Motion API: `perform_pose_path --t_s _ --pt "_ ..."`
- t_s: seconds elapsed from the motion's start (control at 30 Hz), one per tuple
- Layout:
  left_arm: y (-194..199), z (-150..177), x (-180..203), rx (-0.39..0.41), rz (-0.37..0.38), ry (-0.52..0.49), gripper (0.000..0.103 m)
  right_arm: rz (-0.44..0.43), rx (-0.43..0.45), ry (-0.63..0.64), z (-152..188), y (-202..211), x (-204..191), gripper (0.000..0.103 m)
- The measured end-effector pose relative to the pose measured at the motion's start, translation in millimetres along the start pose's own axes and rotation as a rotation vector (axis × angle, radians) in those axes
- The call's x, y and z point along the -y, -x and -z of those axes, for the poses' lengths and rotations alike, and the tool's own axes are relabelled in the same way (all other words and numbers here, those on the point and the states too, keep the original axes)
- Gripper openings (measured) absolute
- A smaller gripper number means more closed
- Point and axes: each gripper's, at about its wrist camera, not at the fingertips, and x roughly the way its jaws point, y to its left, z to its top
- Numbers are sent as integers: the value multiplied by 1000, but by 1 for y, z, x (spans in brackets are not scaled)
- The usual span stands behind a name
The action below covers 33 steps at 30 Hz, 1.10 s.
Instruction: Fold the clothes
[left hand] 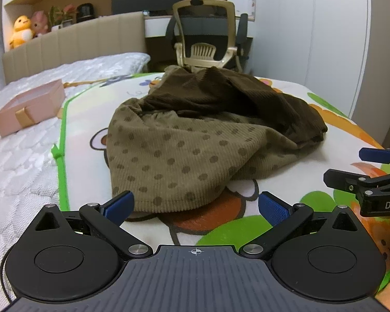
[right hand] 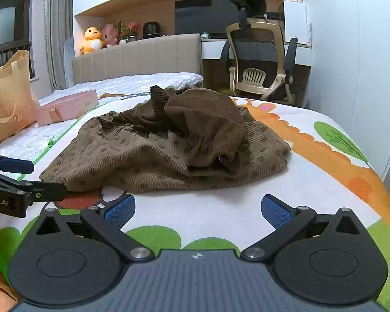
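Observation:
A crumpled brown corduroy garment with a lighter polka-dot part and a darker plain part lies in a heap on a cartoon-print blanket; it also shows in the right wrist view. My left gripper is open and empty, just in front of the garment's near hem. My right gripper is open and empty, a little short of the garment's near edge. The right gripper shows at the right edge of the left wrist view, the left gripper at the left edge of the right wrist view.
A pink open box lies on the white mattress to the left. A beige tote bag stands at the far left. An office chair and desk stand beyond the bed. A padded headboard carries plush toys.

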Motion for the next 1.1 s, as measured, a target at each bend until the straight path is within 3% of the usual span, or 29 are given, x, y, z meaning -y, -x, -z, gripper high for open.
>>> perform_pose_path --t_s 1.1 --pt "-5 2 1 -37 -3 1 103 -7 -44 -41 3 -8 3 103"
